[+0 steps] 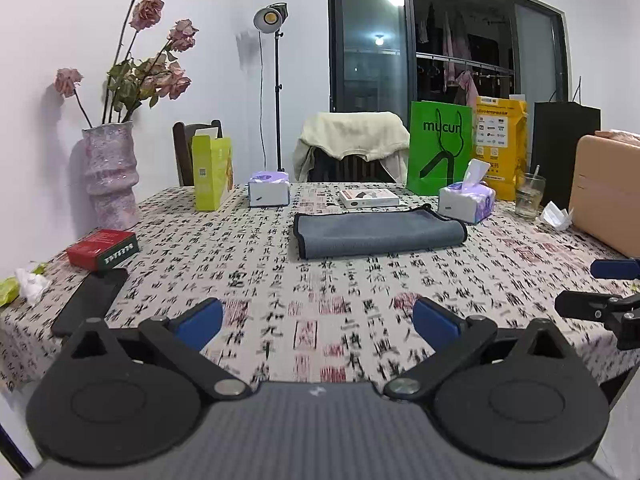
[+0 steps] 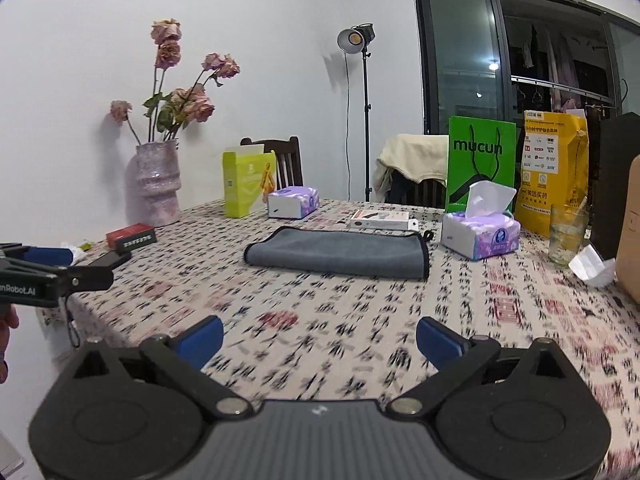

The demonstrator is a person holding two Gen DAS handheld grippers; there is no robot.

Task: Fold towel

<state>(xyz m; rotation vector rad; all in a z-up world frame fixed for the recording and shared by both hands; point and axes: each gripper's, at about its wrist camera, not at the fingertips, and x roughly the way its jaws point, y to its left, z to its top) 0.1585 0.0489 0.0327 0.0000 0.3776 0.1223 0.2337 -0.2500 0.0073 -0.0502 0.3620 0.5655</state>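
Grey towel (image 1: 380,234) folded flat; black-edged

left gripper (image 1: 318,322): black linkage, blue pads | right gripper (image 2: 319,340): same

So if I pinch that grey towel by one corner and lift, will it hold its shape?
Probably not. The grey towel lies folded over with a soft rounded edge, so it looks limp and would likely drape and unfold. It looks thin, so probably light. It may drag on the printed tablecloth rather than slide. Both the left gripper and right gripper are open.
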